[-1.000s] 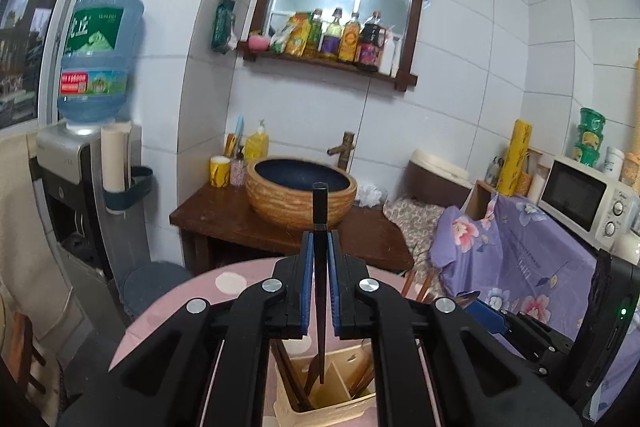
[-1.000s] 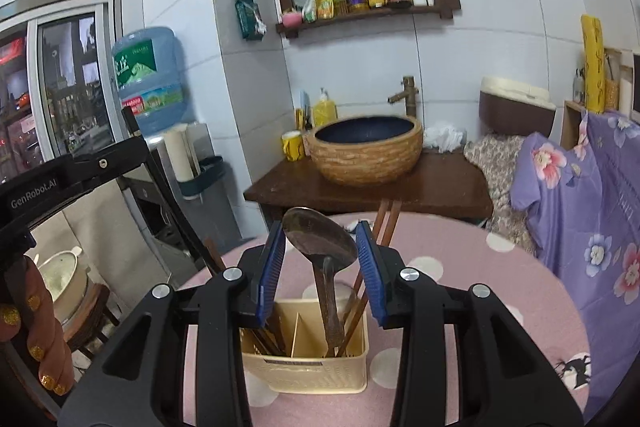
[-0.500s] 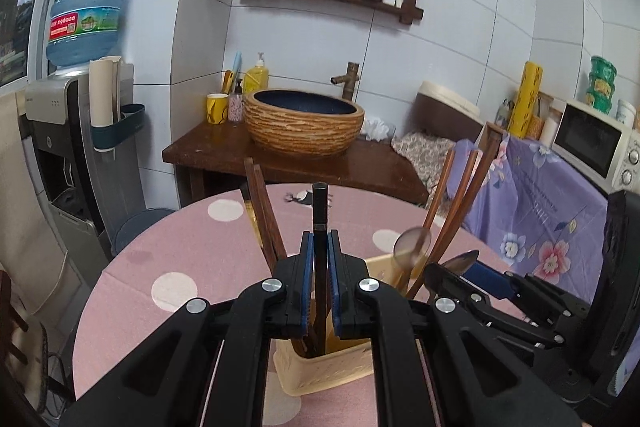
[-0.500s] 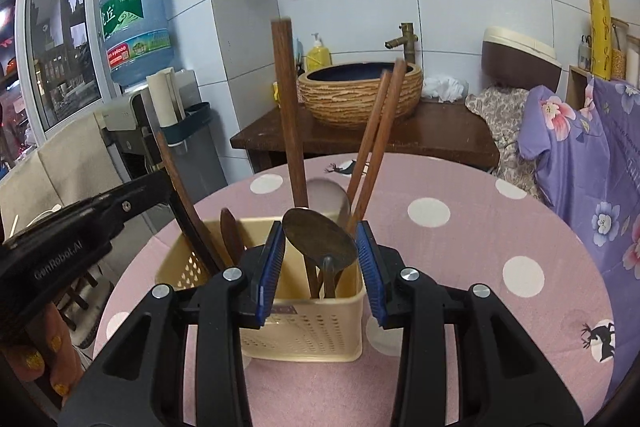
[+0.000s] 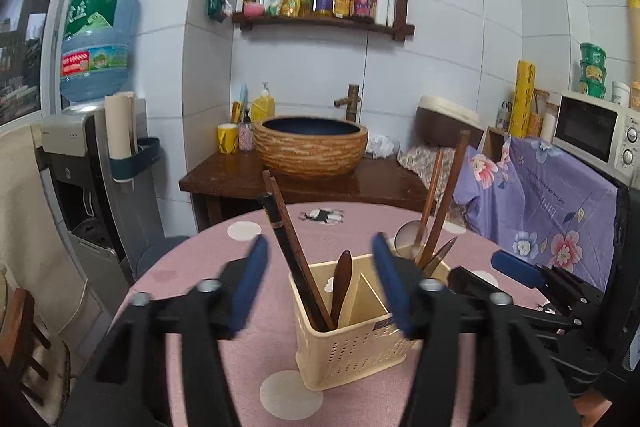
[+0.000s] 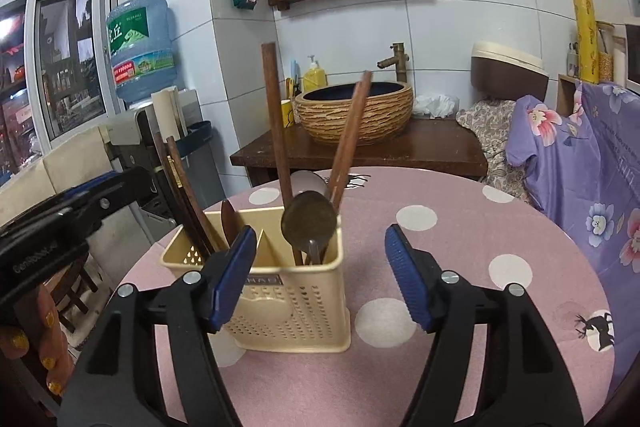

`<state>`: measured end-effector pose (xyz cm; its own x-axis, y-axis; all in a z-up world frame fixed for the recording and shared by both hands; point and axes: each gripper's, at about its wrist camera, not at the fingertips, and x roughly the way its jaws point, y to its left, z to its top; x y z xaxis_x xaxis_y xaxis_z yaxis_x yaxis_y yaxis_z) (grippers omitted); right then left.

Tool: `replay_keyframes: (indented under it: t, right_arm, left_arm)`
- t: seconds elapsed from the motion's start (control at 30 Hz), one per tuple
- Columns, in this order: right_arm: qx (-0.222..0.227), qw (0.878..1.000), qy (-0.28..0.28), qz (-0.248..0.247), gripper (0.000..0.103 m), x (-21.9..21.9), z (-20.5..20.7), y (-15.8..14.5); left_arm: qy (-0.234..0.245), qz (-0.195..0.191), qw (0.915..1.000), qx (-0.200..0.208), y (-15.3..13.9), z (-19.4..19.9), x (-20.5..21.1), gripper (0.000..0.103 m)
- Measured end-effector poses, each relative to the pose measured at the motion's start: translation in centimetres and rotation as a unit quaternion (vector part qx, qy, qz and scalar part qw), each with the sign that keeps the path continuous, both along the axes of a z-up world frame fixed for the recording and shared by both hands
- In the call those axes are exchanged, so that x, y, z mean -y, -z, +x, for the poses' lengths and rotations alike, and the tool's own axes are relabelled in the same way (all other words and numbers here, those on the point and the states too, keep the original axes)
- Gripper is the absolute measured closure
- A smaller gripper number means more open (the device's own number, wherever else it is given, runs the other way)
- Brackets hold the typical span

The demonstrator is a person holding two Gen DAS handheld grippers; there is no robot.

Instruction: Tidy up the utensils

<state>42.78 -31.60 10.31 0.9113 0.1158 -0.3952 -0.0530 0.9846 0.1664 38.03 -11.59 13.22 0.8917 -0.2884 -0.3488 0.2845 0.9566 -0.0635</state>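
White wall tiles and a wooden washstand stand behind a round bench [image 6: 460, 227] under a pink dotted cloth, and on it sits the cream holder [image 6: 288, 291], the landmark for all else. Its left compartment, seen from the right wrist, takes the dark chopsticks [image 5: 296, 259] and a small wooden spoon [image 5: 342, 283]; the right one takes the metal spoon [image 6: 309, 223] and more chopsticks [image 6: 348, 143]. Both the left tongs [image 5: 318, 283] and the right tongs [image 6: 320, 269] are opening over the holder, pads apart and gripping nothing, with utensils standing free between them. The risk, as I judge it, lies in pulling away: a pad could catch a leaning chopstick or the holder's rim and tip the light holder, spilling everything.
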Motion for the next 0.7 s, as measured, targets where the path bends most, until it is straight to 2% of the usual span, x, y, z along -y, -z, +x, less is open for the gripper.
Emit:
replay_keyframes:
  t: [0.13,0.17,0.27,0.4,0.57,0.7]
  right_arm:
    - [0.015,1.000,0.022,-0.008,0.023,0.8,-3.8,0.1]
    - [0.019,0.999,0.027,-0.006,0.017,1.0,-5.0,0.2]
    - [0.035,0.999,0.035,-0.012,0.007,1.1,-9.3,0.8]
    - [0.056,0.996,0.050,-0.040,0.006,0.6,-15.8,2.6]
    - [0.063,0.995,0.057,-0.045,0.006,-0.9,-23.4,5.4]
    - [0.074,0.994,0.053,-0.059,0.006,-2.8,-29.0,7.6]
  left_arm:
    - [0.002,0.004,0.9998,0.020,-0.1,-2.5,-0.5,0.023]
    - [0.002,0.004,0.9997,0.023,0.1,-3.3,-0.7,0.021]
    - [-0.004,-0.003,0.9990,0.045,1.0,-7.1,-1.9,0.007]
    - [-0.009,-0.012,0.9986,0.051,3.6,-12.5,-3.6,0.005]
    - [-0.028,-0.010,0.9982,0.052,7.4,-19.9,-5.5,0.005]
    - [-0.048,-0.026,0.9979,0.034,9.7,-24.7,-6.6,0.005]
